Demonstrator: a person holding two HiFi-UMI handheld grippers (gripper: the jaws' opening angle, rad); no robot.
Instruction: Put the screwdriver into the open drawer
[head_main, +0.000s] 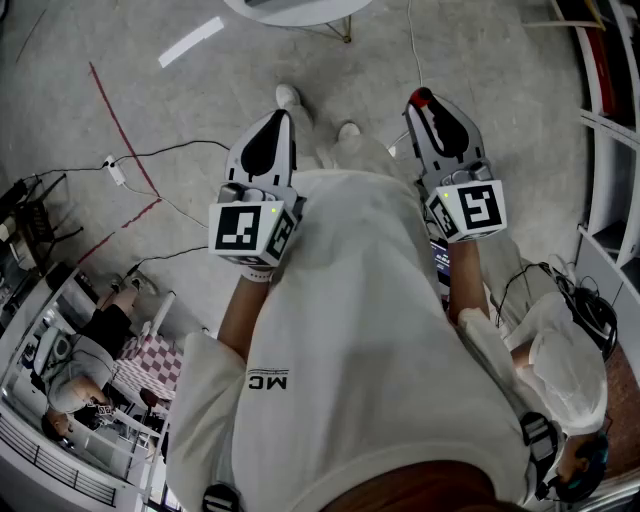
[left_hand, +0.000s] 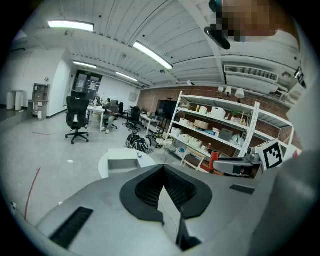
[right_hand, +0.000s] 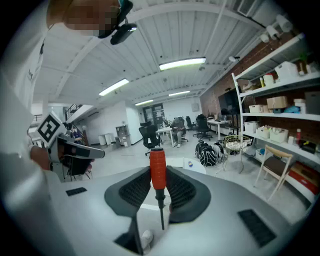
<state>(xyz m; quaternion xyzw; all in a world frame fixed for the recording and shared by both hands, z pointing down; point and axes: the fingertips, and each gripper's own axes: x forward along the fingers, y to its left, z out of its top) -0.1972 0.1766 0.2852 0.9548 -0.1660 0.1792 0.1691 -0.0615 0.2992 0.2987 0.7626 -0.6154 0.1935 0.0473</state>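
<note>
My right gripper (right_hand: 158, 184) is shut on the screwdriver (right_hand: 157, 167), which has a red handle pointing up past the jaw tips and a dark shaft running back between the pads. The red handle (head_main: 421, 98) also shows at the tip of the right gripper (head_main: 432, 115) in the head view. My left gripper (left_hand: 162, 169) is shut with nothing in it, and it is held level beside the right one in front of the person's chest (head_main: 272, 125). An open grey drawer (left_hand: 123, 163) stands on a round white table (left_hand: 103, 167) a few steps ahead.
Metal shelves (left_hand: 220, 131) full of boxes line the brick wall on the right. Bags (left_hand: 136, 142) and a wire basket (right_hand: 234, 145) sit on the floor beyond the table. Office chairs (left_hand: 76, 118) and desks with a seated person stand farther back. Cables (head_main: 150, 155) cross the floor.
</note>
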